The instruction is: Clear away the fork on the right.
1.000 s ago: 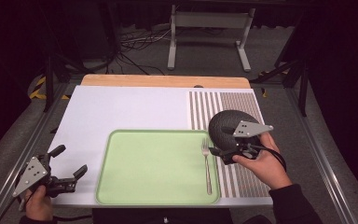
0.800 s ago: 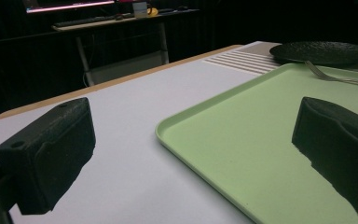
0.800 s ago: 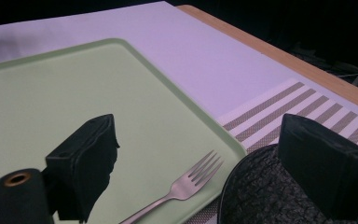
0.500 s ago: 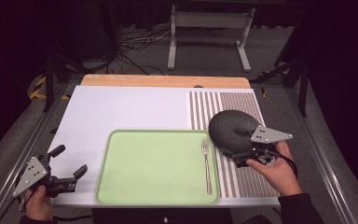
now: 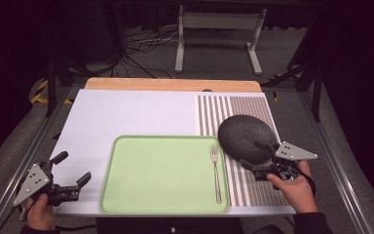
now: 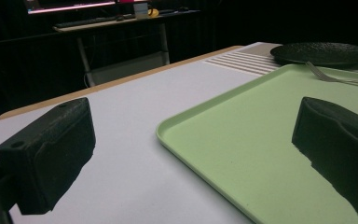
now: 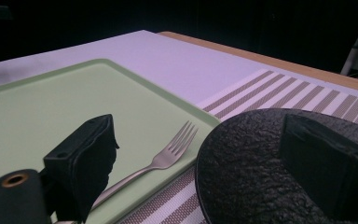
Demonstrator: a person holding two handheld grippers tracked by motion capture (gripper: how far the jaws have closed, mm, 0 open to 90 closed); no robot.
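Left tool: jaws wide apart, holding nothing, at 9 o'clock of the flat green plastic tray.
Right tool: jaws apart, at 5 o'clock of the round black bumpy plate.
Silver metal fork: lying on the tray.

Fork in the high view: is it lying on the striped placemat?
No, the fork lies inside the green tray, along its right edge, beside the striped placemat.

right gripper drawn back off the dark plate, toward the table's near edge
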